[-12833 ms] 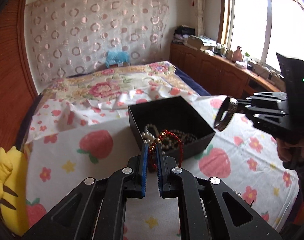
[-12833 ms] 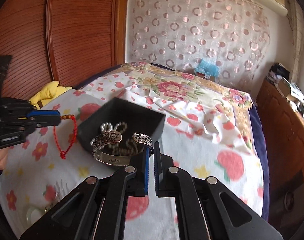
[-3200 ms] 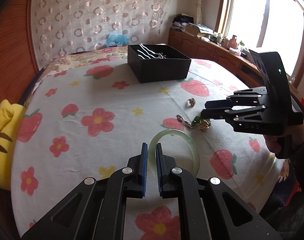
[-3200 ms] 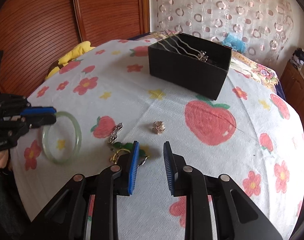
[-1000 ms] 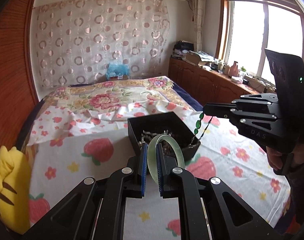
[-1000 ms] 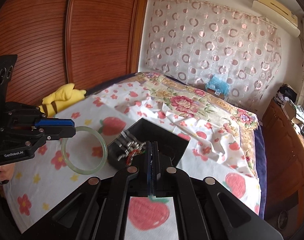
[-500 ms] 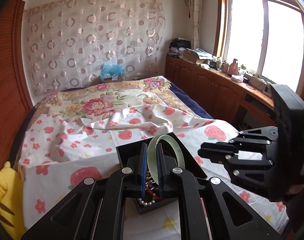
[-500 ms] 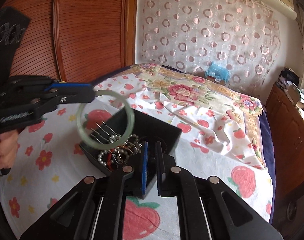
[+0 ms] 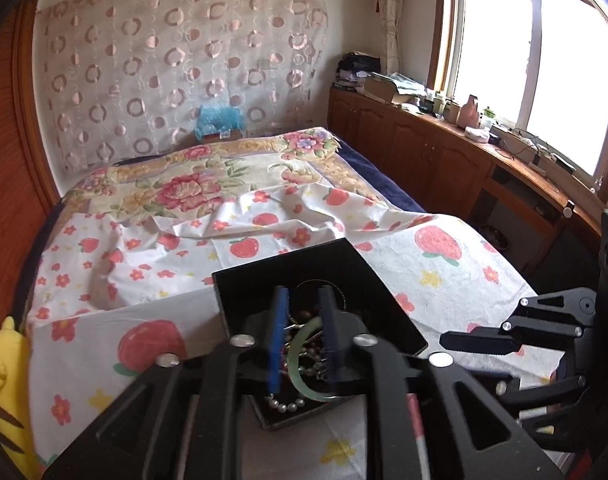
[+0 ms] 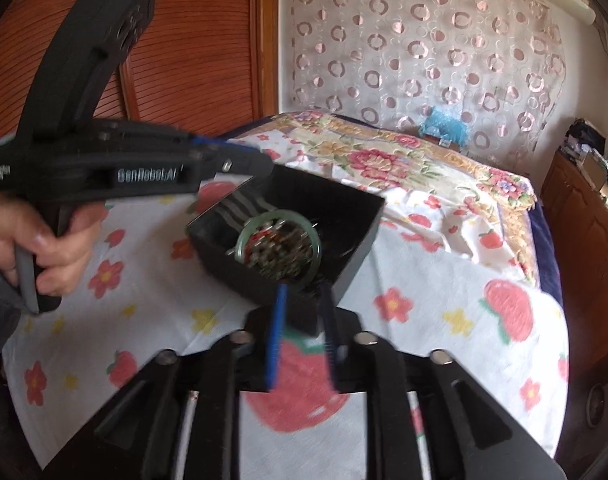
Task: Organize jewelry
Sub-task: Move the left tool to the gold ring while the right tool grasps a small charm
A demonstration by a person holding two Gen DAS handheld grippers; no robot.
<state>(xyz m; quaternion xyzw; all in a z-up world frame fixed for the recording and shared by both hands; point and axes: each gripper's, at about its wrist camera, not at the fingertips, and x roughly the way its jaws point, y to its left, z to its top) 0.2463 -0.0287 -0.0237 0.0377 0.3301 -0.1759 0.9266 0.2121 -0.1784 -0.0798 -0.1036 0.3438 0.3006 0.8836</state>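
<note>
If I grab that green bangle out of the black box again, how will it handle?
The green bangle looks like a rigid, glossy ring, so it probably keeps its shape but may slip between pads. It lies on a tangle of beads and chains in the black box, so strands might snag and lift with it. If stone or glass, it could chip when dropped.

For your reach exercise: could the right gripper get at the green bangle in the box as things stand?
Probably yes. The bangle lies on top of the jewelry in the open black box, and the right gripper, jaws opening and empty, sits just before the box's near wall. The left gripper is above the far side.
</note>
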